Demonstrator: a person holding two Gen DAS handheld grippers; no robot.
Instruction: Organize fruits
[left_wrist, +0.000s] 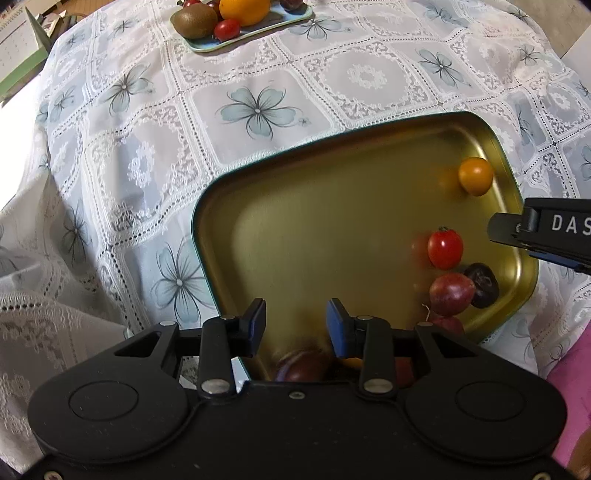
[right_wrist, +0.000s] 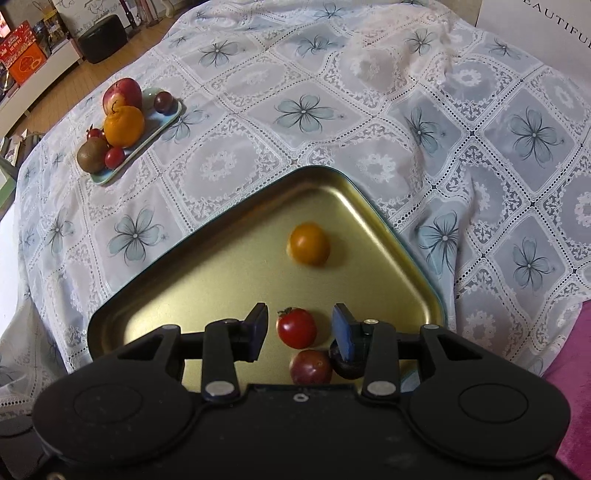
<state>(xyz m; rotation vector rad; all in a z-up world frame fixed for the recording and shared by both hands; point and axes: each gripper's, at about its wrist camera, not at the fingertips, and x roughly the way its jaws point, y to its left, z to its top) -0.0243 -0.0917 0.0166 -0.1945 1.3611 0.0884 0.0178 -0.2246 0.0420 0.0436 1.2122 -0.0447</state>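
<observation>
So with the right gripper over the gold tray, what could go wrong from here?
1. The right gripper is open around the red cherry tomato, but a purple fruit and a dark fruit crowd right behind; closing could knock them or catch the wrong one.
2. The fruits are round and the gold tray looks slick, so a nudged tomato may roll off toward the orange tomato.

I count two trays: a gold tray (right_wrist: 155, 306) and a pale blue tray (right_wrist: 168, 122). On the blue one: one apple (right_wrist: 123, 92), one orange (right_wrist: 123, 125), one kiwi (right_wrist: 91, 155), one plum (right_wrist: 163, 102), and two red cherry tomatoes, one (right_wrist: 114, 157) beside the kiwi and one (right_wrist: 94, 133) behind it. The gold tray holds one orange cherry tomato (right_wrist: 308, 243) and one red cherry tomato (right_wrist: 296, 328).
</observation>
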